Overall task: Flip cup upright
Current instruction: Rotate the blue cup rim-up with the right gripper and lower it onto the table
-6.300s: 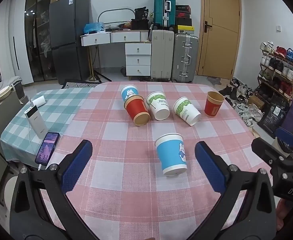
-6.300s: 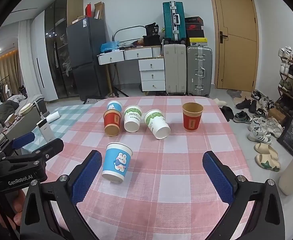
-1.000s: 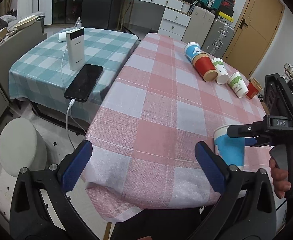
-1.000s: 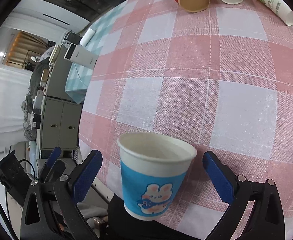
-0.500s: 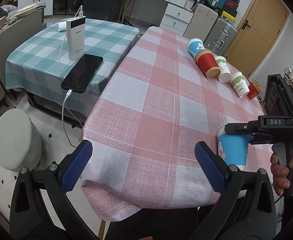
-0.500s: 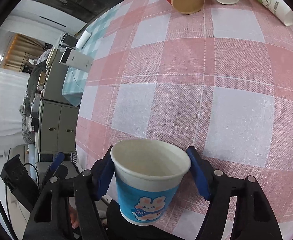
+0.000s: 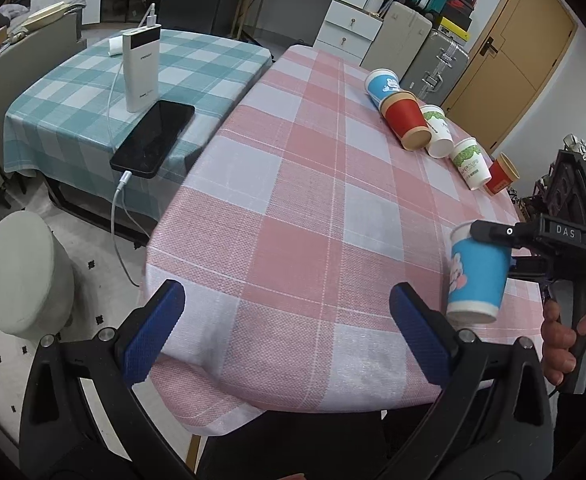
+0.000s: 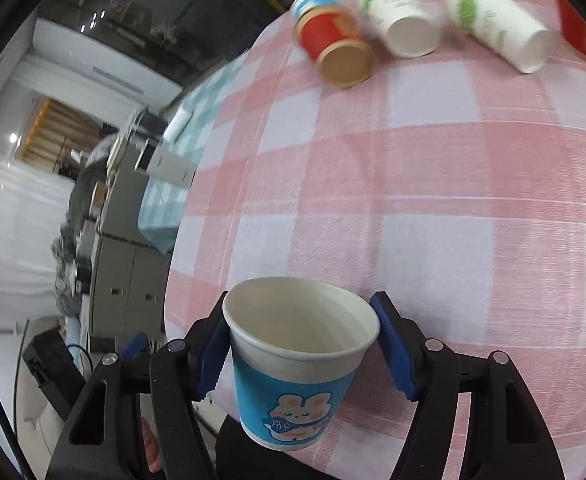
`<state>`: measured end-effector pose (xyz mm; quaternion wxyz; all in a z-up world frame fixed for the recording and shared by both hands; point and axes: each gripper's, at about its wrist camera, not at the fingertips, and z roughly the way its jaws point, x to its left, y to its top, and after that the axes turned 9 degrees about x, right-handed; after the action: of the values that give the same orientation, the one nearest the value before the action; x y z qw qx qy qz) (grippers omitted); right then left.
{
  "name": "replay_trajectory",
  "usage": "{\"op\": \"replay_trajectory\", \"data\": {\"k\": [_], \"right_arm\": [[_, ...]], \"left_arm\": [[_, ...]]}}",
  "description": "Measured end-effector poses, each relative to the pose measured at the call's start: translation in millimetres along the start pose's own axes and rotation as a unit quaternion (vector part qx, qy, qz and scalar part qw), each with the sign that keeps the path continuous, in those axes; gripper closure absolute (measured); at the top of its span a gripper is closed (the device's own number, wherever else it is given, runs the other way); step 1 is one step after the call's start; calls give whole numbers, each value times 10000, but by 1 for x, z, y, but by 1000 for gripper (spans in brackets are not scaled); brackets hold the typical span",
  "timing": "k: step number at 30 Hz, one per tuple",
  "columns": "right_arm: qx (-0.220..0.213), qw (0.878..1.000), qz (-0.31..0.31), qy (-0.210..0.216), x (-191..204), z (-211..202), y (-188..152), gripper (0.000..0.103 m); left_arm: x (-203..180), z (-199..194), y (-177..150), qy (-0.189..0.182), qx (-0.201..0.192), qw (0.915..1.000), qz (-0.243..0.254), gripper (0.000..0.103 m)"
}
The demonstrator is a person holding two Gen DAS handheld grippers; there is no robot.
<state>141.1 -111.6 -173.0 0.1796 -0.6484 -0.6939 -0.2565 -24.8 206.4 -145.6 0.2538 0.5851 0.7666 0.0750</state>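
A blue paper cup with a rabbit print (image 8: 293,380) stands mouth-up between the blue pads of my right gripper (image 8: 301,356), which is shut on it just below the rim. In the left wrist view the same cup (image 7: 475,276) sits upright near the front right edge of the pink checked table (image 7: 313,220), with the right gripper (image 7: 509,246) clamped on it from the right. My left gripper (image 7: 283,334) is open and empty, hovering over the table's near edge.
Several other cups lie on their sides at the far end: a blue one (image 7: 381,84), a red one (image 7: 407,124), two white-green ones (image 7: 439,136); a red cup (image 7: 503,174) stands upright. A phone (image 7: 153,138) and power bank (image 7: 141,68) rest on the teal table at left.
The right gripper's jaws closed from wide open onto the blue cup. Since 6.3 s ago the cup went from upside down mid-table to upright near the front edge.
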Motion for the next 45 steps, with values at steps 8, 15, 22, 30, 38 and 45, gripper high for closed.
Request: {"op": "replay_trajectory", "data": {"k": [8,15,22,30,38,45], "right_arm": [[-1502,9802,-627,-1131,-16,-54,-17,35],[-2668,9186,-1485,-2508,-14,-59,-39,35],[-2969,8846,-1947,-3023,0,-39,-51,35],[-2719,9081,-1705,-2689,-6,-43,-65,34],[-2630,9108,-1829,-2604,-4,-38,-90,33],[-2391,9195,-1888,-2485,-2,-37,-91,14]], "left_arm": [[-36,17,6,-65,129,9997,202,1],[-93,35,17,-245,185,9974,652,1],[-126,40,25,-251,143,9960,840,1],[-130,40,25,-247,190,9958,859,1],[-127,36,24,-252,193,9961,826,1],[-131,34,22,-76,228,9958,881,1]]}}
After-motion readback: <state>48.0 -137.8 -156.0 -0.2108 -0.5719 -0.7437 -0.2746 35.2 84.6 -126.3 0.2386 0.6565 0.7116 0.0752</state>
